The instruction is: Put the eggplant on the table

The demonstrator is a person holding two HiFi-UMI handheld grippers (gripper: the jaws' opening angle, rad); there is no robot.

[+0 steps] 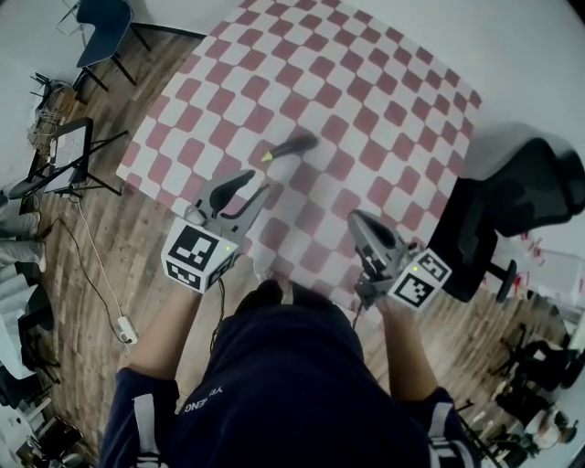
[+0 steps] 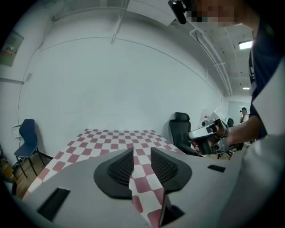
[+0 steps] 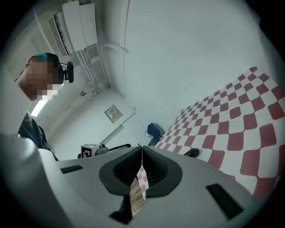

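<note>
The eggplant [image 1: 291, 146], dark with a pale green stem end, lies on the red-and-white checked table [image 1: 366, 82] near its middle. In the right gripper view the eggplant [image 3: 192, 152] shows as a small dark shape on the cloth. My left gripper [image 1: 260, 181] hovers over the near part of the table, a short way from the eggplant's stem end. Its jaws stand apart with only cloth seen between them [image 2: 142, 151], so it is open and holds nothing. My right gripper [image 1: 355, 218] is over the table's near right part; its jaws meet at the tips [image 3: 141, 149] with nothing in them.
A black office chair [image 1: 521, 196] stands close to the table's right side. A blue chair [image 1: 101, 27] is at the far left, and a black stand [image 1: 69, 160] with cables sits on the wooden floor to the left of the table.
</note>
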